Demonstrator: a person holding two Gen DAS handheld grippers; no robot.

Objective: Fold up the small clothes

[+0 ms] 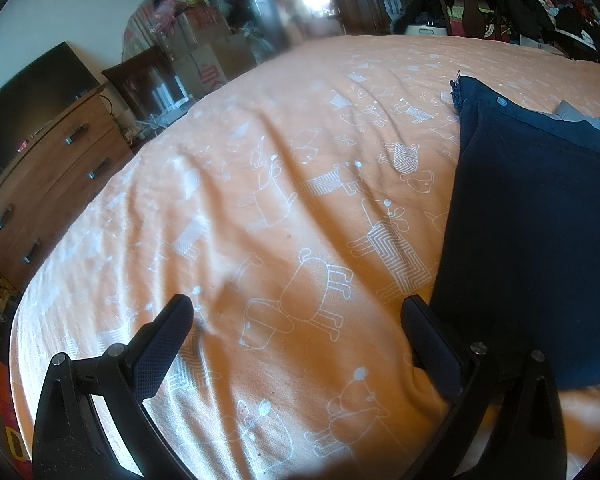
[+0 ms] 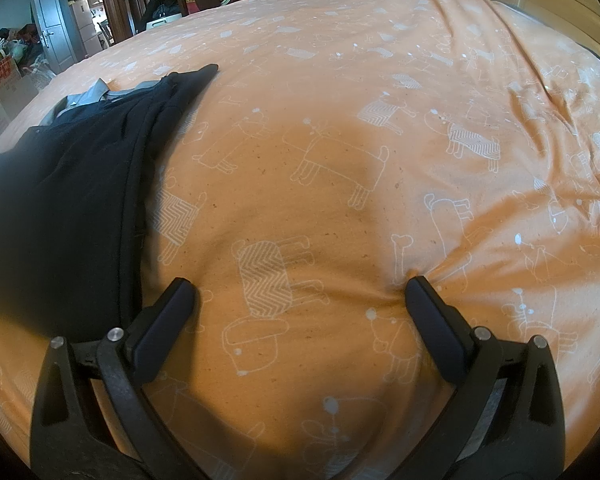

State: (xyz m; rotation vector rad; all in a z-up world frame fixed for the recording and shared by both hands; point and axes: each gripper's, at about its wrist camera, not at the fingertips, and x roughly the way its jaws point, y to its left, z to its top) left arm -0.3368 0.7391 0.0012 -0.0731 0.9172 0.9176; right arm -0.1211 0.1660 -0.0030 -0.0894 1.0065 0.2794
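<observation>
A dark navy garment (image 1: 532,216) lies folded flat on the bed (image 1: 260,184), which is spread with an orange cover printed with white outlined dogs. The left gripper (image 1: 296,312) sits low over the cover with its fingers (image 1: 164,344) spread wide and nothing between them; its right finger is just beside the garment's near edge. The right gripper (image 2: 300,292) is likewise wide apart and holds nothing, its fingers (image 2: 432,320) pressed into the cover so the fabric puckers at the right tip. From that side the garment (image 2: 60,208) lies to the left, close to the left finger.

Only the left wrist view shows a round snap button (image 1: 501,101) near the garment's far corner, and beyond the bed's left edge a wooden chest of drawers (image 1: 48,184) with a dark television (image 1: 28,92) on top. Both views catch grey fabric (image 2: 88,96) peeking from the garment's far end. The right wrist view alone shows the rumpled cover toward the bed's right edge and an open door (image 2: 52,20).
</observation>
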